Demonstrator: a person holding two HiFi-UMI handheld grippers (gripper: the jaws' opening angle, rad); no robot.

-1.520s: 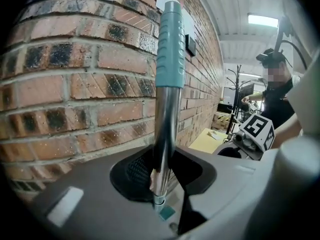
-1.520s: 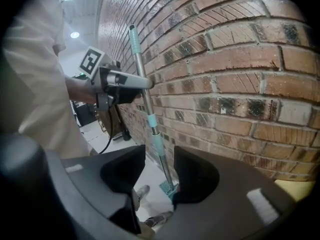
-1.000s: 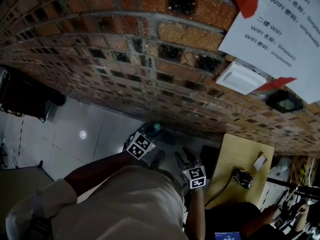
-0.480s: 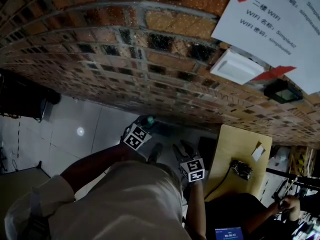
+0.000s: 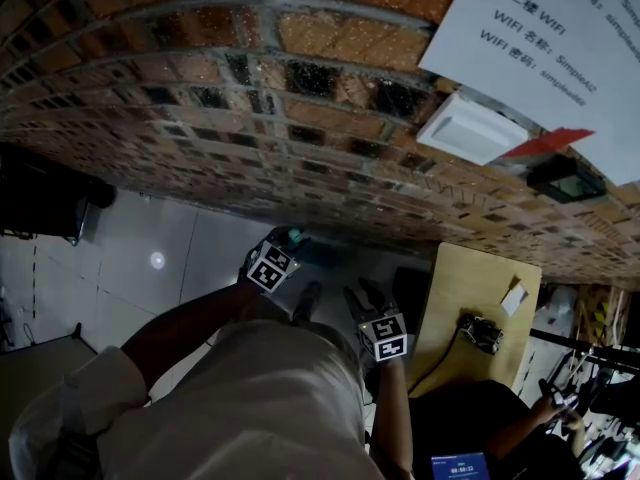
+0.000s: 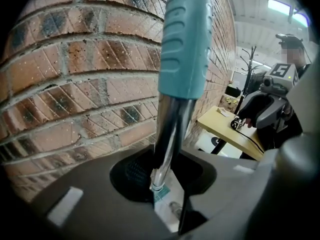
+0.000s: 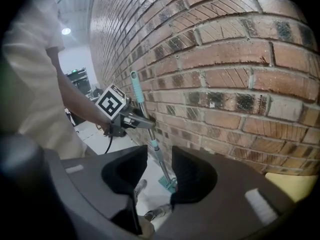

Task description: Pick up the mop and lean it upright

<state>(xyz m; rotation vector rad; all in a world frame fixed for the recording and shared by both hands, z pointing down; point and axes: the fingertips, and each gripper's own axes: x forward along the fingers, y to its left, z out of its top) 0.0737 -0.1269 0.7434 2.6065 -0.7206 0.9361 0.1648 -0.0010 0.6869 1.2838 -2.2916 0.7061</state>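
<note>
Against the foot of the brick wall [image 5: 250, 118], entries from left to right. Floor [image 5: 170, 258]: pale, smooth tile that offers little grip. Left tool [image 5: 283, 246]: jaws narrow and clamped on the mop [image 6: 170, 129], gripping the bare metal pole just below the teal sleeve [image 6: 184, 44]. Mop, position: the pole stands steep and close beside the bricks, with the mop head [image 7: 168, 184] low on the floor near the wall's base. Whether the top touches the wall cannot be told. Right tool [image 7: 159, 156]: jaws well apart after closing a little, with nothing between the pads; the pole shows only beyond them. Counter [image 5: 480, 298]: yellow, just right of the tools, carrying a small corded device. Hazards, as judged: the polished pole may slip through the left tool's narrow hold. If the mop is released before the sleeve rests on brick, it would likely topple sideways, possibly toward the counter. The head may skate outward on the tile if the lean is too shallow. The empty right tool, standing apart from the pole, could not check a fall.
</note>
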